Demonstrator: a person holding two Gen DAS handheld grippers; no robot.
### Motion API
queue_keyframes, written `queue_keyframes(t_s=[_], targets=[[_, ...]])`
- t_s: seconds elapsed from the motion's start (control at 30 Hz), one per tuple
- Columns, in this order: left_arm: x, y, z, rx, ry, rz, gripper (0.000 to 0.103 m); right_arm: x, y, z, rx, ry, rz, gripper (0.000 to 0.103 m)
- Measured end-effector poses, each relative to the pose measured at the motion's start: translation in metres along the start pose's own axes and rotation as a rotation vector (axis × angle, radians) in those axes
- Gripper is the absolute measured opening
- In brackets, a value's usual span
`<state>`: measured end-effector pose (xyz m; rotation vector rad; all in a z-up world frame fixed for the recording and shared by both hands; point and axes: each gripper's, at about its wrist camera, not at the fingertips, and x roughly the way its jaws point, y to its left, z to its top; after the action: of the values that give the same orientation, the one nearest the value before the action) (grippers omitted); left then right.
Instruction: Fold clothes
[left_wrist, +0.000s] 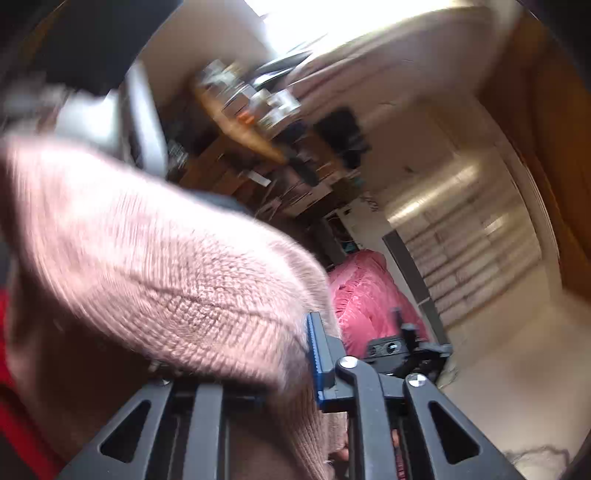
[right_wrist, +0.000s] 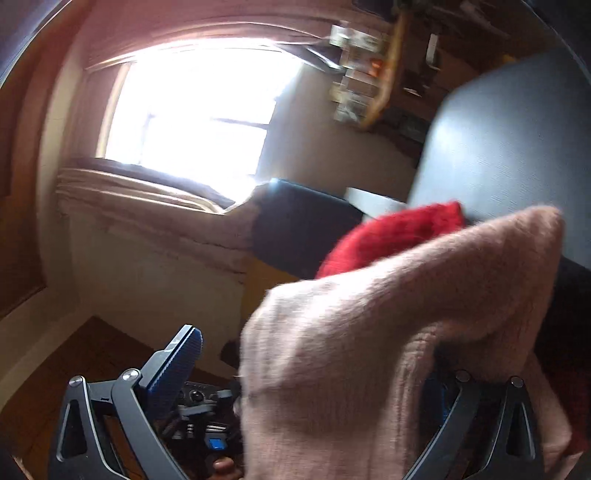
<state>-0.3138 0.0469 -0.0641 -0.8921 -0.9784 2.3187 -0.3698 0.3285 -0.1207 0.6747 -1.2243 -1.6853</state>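
A pink sweater (left_wrist: 155, 280) hangs in the air, pinched in the nearly closed left gripper (left_wrist: 295, 365) and draped over the right gripper (right_wrist: 314, 369), whose jaws stand wide with knit between them.

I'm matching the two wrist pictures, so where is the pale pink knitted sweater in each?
Left wrist: pale pink knitted sweater fills the left and centre.
Right wrist: it fills the lower right.
Shared landmark: the cluttered wooden shelf, blurred in both.
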Motion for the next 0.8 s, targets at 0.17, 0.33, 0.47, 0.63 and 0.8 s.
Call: queue_keyframes(t_s=[0.17,0.33,0.47,0.63,0.8], targets=[[-0.051,-0.016,-0.001,0.029,-0.096,-0.017,0.009,0.007,0.068,-0.026,-0.133,-0.002,0.162,0.103],[-0.130,-0.061,-0.021,0.109,-0.193,-0.040,0.009,0.010,0.139,-0.069,-0.228,0.048,0.261,0.103],[-0.212,-0.085,-0.039,0.164,-0.257,-0.049,0.009,0.007,0.198,-0.116,-0.286,0.079,0.350,0.103],[-0.316,-0.091,-0.086,0.168,-0.333,-0.021,0.009,0.035,0.253,-0.174,-0.314,0.132,0.419,0.103],[-0.401,-0.068,-0.132,0.130,-0.391,0.035,0.010,0.064,0.285,-0.254,-0.311,0.217,0.451,0.103]])
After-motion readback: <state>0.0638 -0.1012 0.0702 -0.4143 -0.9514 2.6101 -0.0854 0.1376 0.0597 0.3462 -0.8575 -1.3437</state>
